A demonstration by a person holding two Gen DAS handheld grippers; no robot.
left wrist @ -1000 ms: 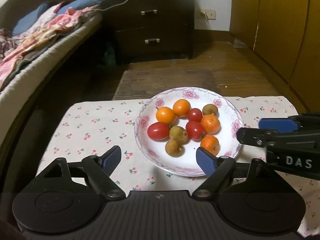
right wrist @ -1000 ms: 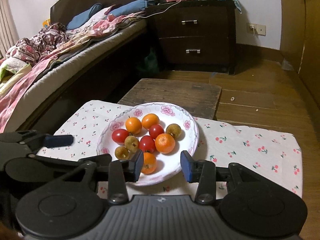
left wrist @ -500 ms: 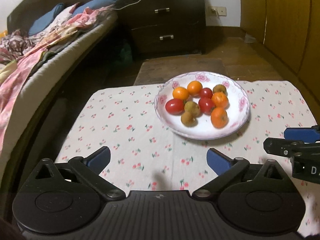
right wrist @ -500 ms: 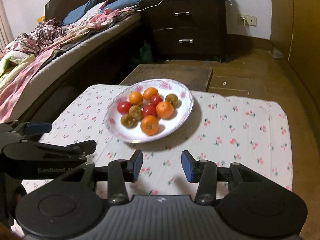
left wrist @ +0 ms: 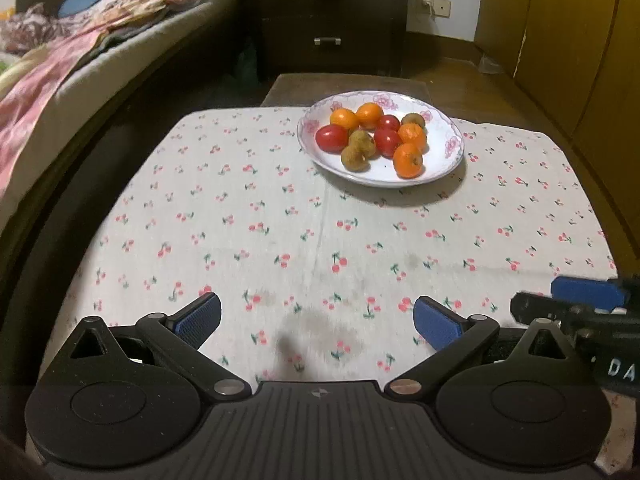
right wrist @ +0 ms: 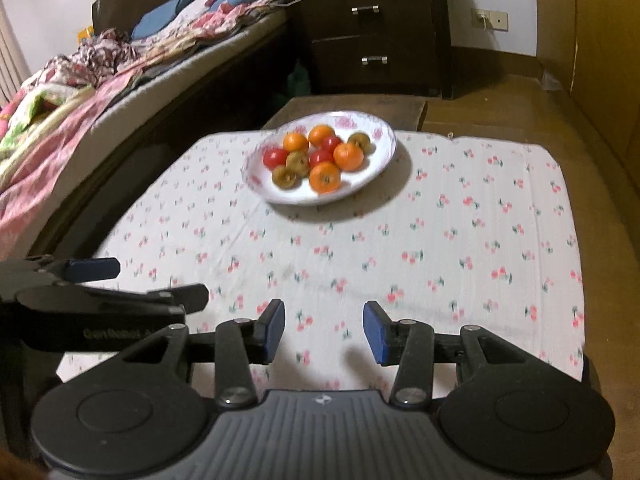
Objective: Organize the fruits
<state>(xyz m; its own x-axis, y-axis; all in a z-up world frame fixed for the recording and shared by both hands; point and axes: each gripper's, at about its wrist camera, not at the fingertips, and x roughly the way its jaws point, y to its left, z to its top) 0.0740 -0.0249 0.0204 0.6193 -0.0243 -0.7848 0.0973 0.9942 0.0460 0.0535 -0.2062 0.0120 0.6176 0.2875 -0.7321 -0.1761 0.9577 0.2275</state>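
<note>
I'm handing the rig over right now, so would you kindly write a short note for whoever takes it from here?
Left gripper: jaws just opened wide, nothing between them, over the near part of the cherry-print cloth.
Right gripper: jaws partly open, empty, alongside it.
Plate: at the far end of the cloth, holding all the fruit: four oranges, three tomatoes, three brown fruits.
Done: fruit gathered on the plate.
Left: no loose fruit seen; both grippers have pulled back from the plate.

A cherry-print cloth covers the table, beside a bed (rumpled bedding) and dark nightstand.
</note>
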